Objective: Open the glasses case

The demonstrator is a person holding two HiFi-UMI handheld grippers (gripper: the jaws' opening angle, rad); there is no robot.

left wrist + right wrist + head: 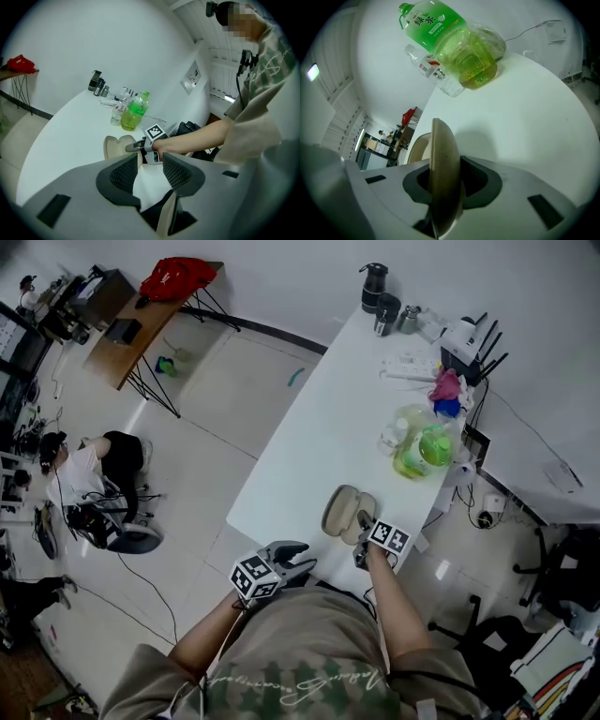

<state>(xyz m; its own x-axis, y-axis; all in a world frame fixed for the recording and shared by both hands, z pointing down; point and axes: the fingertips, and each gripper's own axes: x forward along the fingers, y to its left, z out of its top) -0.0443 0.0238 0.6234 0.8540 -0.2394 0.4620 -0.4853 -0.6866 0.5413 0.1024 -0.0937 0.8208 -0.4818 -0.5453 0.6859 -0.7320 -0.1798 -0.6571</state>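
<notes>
The beige glasses case point(343, 512) lies open near the white table's point(319, 437) front edge, its two shells spread apart. My right gripper point(362, 523) is shut on one shell. In the right gripper view that shell point(442, 164) stands edge-on between the pads, with the other shell point(418, 146) to its left. My left gripper point(300, 562) hovers at the table's front edge, to the left of the case and apart from it. Its jaws stand open with nothing between them point(149, 171). From there I see the case point(117, 146) and the right gripper point(139, 146) ahead.
A green tea bottle point(433, 448) and a clear water bottle point(394, 435) stand behind the case. Farther back are a black flask point(373, 285), a power strip point(409, 366) and a white router point(459, 334). A person point(92, 470) sits on the floor, left.
</notes>
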